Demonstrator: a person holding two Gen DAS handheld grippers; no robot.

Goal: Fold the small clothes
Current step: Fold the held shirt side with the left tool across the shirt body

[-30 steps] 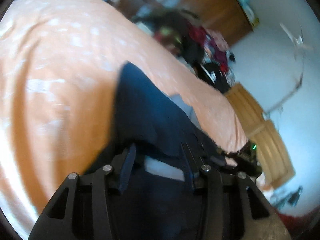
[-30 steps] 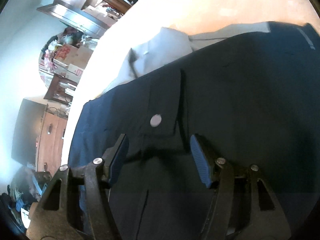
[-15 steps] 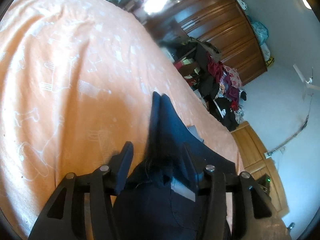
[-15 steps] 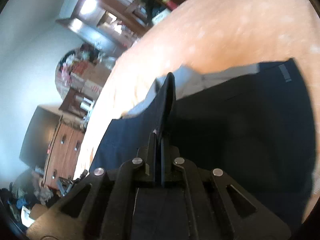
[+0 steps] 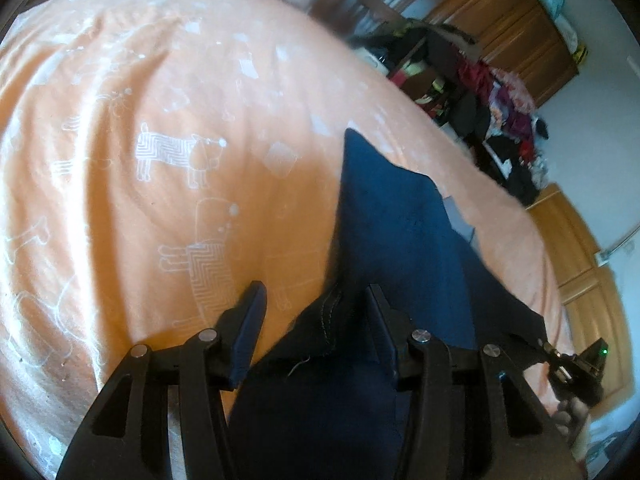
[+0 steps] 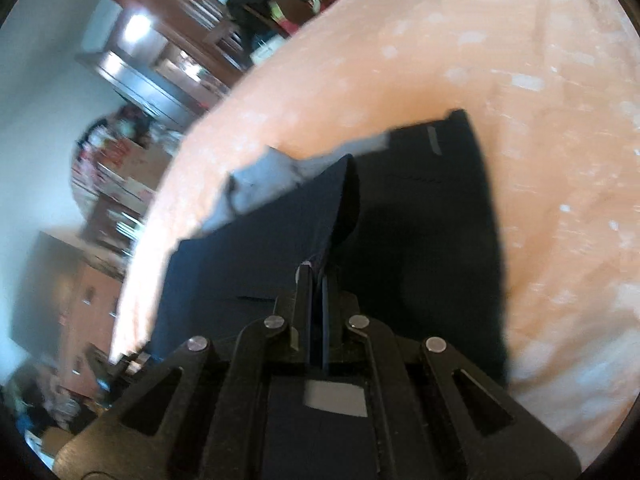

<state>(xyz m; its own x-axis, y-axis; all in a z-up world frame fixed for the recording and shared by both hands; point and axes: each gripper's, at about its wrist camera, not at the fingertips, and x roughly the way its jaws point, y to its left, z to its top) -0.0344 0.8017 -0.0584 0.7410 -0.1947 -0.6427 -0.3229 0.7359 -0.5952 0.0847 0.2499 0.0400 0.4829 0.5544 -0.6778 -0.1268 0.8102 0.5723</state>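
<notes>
A navy garment (image 5: 400, 224) with a pale grey inner part (image 6: 260, 184) lies on the orange bedsheet (image 5: 140, 100). My left gripper (image 5: 316, 320) is open, low over the garment's near edge; a raised ridge of navy cloth runs between its fingers (image 5: 250, 316). In the right wrist view, the right gripper (image 6: 316, 276) is shut on a pinched fold of the navy garment (image 6: 420, 220), which stands up as a ridge ahead of the tips. That right gripper (image 5: 576, 364), with a green light, shows at the left view's right edge, a hand behind it.
The orange sheet with white animal drawings (image 5: 176, 152) spreads wide to the left and ahead. Beyond the bed stand wooden wardrobes (image 5: 500, 8), a heap of clothes (image 5: 492, 112) and cluttered shelves (image 6: 116, 184).
The right gripper went from open over the flat garment to shut on a fold and has lifted it into a ridge. The left gripper stays open; the cloth in it has shifted.
</notes>
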